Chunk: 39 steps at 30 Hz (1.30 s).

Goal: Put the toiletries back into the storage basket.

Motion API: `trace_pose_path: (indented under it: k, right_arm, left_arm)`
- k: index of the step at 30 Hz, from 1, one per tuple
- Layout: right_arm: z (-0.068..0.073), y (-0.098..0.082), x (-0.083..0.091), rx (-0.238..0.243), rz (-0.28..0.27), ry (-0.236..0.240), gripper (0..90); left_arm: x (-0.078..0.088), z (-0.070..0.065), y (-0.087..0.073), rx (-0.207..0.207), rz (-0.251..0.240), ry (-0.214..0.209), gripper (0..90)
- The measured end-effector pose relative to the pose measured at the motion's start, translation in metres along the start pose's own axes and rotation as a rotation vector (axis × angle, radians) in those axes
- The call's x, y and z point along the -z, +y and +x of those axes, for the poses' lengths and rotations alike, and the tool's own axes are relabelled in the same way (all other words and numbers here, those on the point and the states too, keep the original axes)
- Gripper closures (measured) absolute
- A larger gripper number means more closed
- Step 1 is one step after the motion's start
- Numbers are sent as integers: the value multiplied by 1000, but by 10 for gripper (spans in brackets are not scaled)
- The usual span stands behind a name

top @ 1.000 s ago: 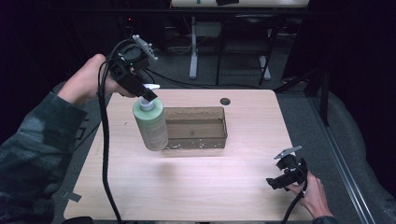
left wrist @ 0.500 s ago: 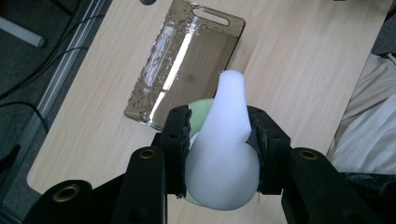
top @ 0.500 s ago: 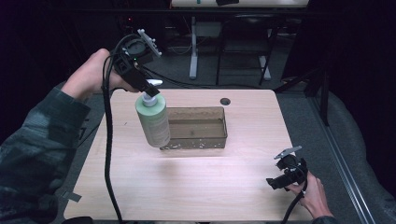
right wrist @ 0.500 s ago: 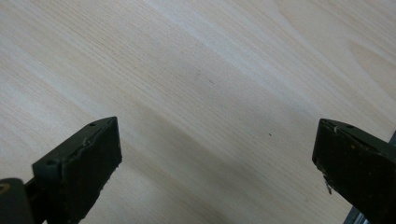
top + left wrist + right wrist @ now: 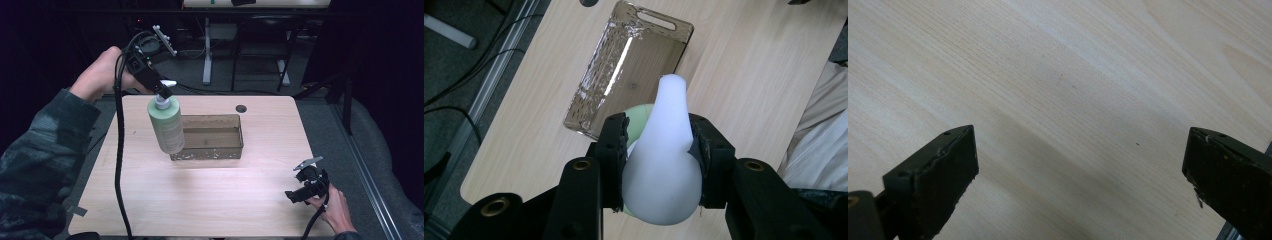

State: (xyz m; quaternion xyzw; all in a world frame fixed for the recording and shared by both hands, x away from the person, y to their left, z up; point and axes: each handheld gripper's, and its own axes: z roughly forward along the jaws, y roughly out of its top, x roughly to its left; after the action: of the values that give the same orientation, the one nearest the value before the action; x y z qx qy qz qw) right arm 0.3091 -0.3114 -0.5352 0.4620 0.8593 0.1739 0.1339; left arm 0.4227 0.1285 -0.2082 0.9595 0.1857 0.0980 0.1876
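A pale green pump bottle (image 5: 167, 125) with a white pump head (image 5: 664, 160) hangs in the air over the table's left part, tilted a little. My left gripper (image 5: 161, 90) is shut on the pump head; in the left gripper view both jaws press its sides. Just right of the bottle lies a clear brownish tray (image 5: 235, 134), seen from above as a tray (image 5: 659, 60) with a handle slot. My right gripper (image 5: 306, 187) sits low at the table's front right corner, open, with bare wood (image 5: 1058, 100) between its jaws.
The light wooden table (image 5: 210, 200) has a small dark round hole (image 5: 241, 108) near its far edge. A black cable (image 5: 119, 165) trails from the left gripper down across the table's left side. Desk legs and chairs stand behind the table.
My left gripper has lifted the bottle higher and carried it slightly right, toward the tray. The right gripper has stayed in place.
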Motion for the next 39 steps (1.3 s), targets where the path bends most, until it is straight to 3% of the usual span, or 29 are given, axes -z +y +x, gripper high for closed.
trace_pose_path:
  k: [28,39]
  right_arm:
    - [0,-1,1,7,-11,-6,9]
    - [1,0,2,3,-10,-1,9]
  left_arm:
    - [-15,22,20,37,20,17,631]
    - [-21,28,20,59,22,15,631]
